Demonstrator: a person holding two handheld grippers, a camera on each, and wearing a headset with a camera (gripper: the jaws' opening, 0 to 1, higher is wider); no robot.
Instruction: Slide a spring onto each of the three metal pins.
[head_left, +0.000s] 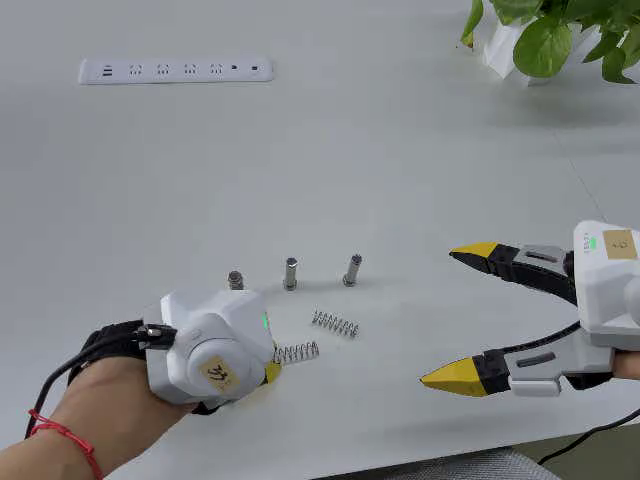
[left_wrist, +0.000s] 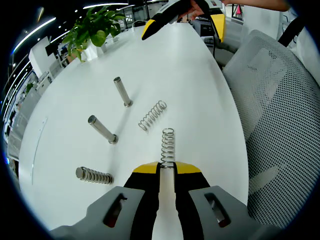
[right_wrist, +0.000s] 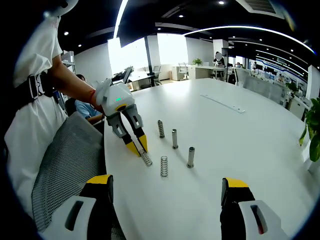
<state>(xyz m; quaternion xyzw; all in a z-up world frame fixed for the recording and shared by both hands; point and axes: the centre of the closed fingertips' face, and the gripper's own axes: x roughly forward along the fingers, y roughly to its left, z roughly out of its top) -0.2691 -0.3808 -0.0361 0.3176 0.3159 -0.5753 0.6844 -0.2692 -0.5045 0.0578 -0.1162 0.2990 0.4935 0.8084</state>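
Observation:
Three short metal pins stand upright in a row on the white table: the left pin (head_left: 236, 280) carries a spring, while the middle pin (head_left: 290, 272) and right pin (head_left: 352, 268) are bare. A loose spring (head_left: 334, 323) lies just in front of them. My left gripper (head_left: 271, 371) is shut on one end of a second spring (head_left: 296, 351), which sticks out ahead of the jaws (left_wrist: 168, 145) and rests low by the table. My right gripper (head_left: 440, 316) hovers open to the right of the pins, with nothing between its fingers (right_wrist: 166, 185).
A white power strip (head_left: 175, 70) lies at the far left of the table. A potted plant (head_left: 550, 35) stands at the far right corner. A grey mesh chair (left_wrist: 270, 100) sits at the near table edge.

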